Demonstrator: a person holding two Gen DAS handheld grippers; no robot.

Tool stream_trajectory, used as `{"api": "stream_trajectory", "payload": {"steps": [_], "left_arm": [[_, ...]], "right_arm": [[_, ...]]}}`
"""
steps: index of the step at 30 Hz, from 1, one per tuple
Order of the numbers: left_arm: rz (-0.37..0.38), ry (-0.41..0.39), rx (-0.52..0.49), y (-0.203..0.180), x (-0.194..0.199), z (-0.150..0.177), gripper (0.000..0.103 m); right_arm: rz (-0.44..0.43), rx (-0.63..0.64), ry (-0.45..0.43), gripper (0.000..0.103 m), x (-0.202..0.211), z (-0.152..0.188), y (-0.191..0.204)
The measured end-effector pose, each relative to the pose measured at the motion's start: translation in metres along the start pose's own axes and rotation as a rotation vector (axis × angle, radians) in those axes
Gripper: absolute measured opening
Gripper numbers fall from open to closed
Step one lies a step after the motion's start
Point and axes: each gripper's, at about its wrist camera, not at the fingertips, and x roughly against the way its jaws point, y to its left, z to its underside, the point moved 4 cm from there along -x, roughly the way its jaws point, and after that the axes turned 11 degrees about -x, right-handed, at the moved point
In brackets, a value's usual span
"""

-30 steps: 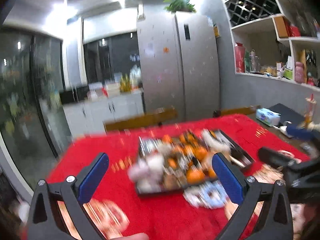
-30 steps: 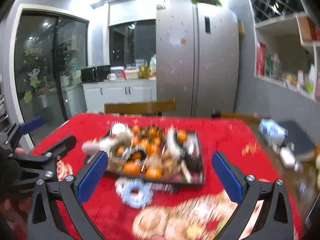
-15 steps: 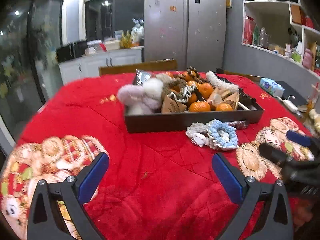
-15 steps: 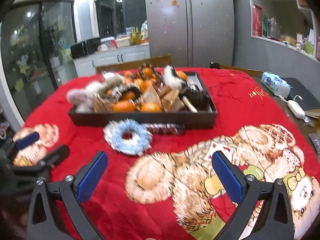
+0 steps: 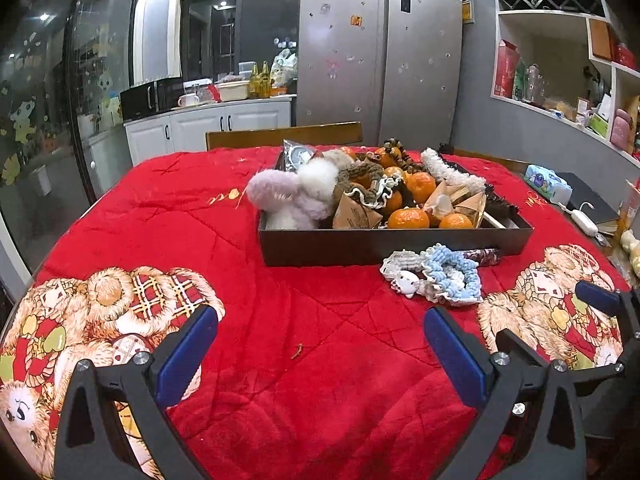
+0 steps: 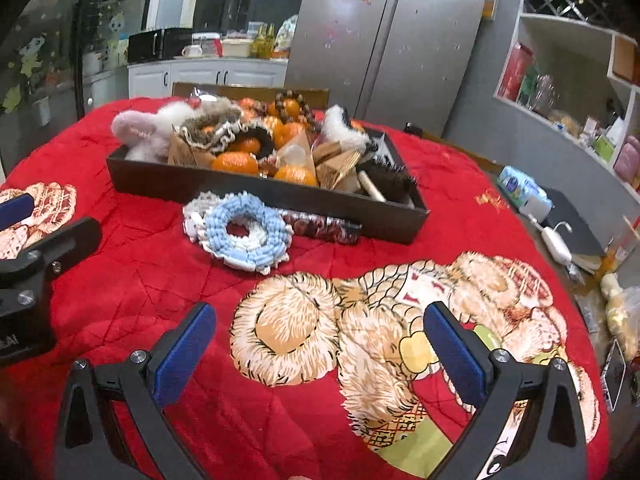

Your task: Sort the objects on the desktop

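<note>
We found the tray (image 5: pixel 394 246) on the blanket (image 5: pixel 280 320), chair (image 5: pixel 280 136) behind it | oranges (image 5: pixel 408 218) and plush toy (image 5: pixel 288 196) in tray | scrunchies (image 6: pixel 244 232) and wrapped bar (image 6: pixel 324 227) before tray.

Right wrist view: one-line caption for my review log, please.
Open right gripper hovers over the red blanket, facing a blue scrunchie lying before the dark tray heaped with oranges and scrunchies.

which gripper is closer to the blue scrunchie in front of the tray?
Right, by a modest margin. The blue scrunchie lies ahead and left of the right gripper, and ahead and right of the left gripper. Both are open, neither touching it.
</note>
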Motion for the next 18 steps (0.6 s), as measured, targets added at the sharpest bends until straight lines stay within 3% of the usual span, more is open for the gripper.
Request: {"api": "stream_trajectory", "payload": {"steps": [9,18], "left_arm": [[-0.001,0.008,-0.001,-0.001,-0.002,0.000,0.103],[-0.008,0.004,-0.005,0.000,-0.001,0.001,0.103]], "right_arm": [[-0.002,-0.027,-0.107,0.103,0.020,-0.008,-0.002],[-0.002,-0.023,-0.117,0.103,0.023,-0.007,0.000]]}}
